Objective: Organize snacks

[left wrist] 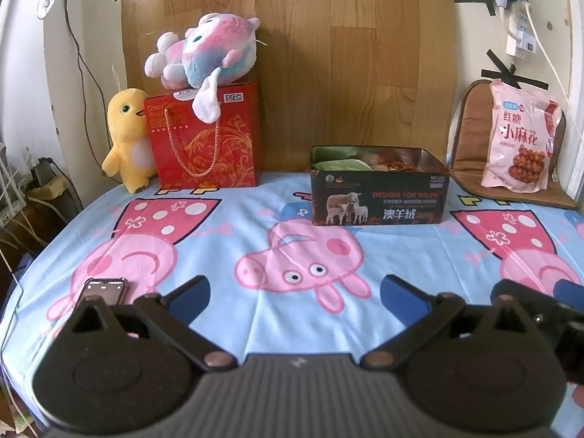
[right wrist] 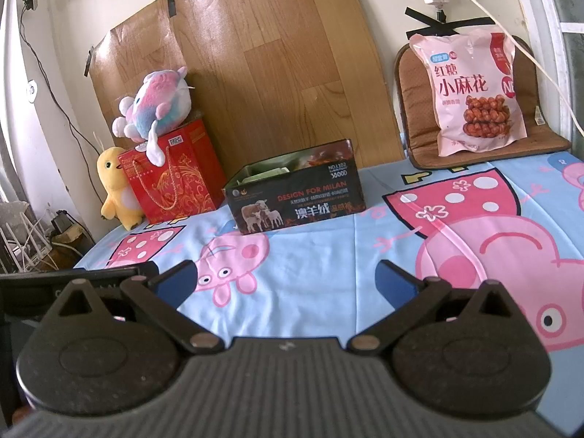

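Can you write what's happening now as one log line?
left tongs: open, empty | right tongs: open, empty | pink snack bag: on cushion | dark box: open

Your left gripper [left wrist: 295, 292] hangs low over the cartoon-pig bedsheet [left wrist: 226, 215] with its blue-padded jaws spread wide and nothing between them, and a smartphone [left wrist: 104, 289] lies on the sheet just beyond its left finger. Ahead of you the dark open box [left wrist: 377, 197] sits against the wood-grain board [left wrist: 328, 73] with packets showing inside. To its right the pink snack bag [left wrist: 520, 138] leans on a brown seat cushion [left wrist: 471, 138], while on the far left a pastel plush toy [left wrist: 204, 51] lies on the red gift bag [left wrist: 204, 138] beside a yellow plush chick [left wrist: 127, 138].
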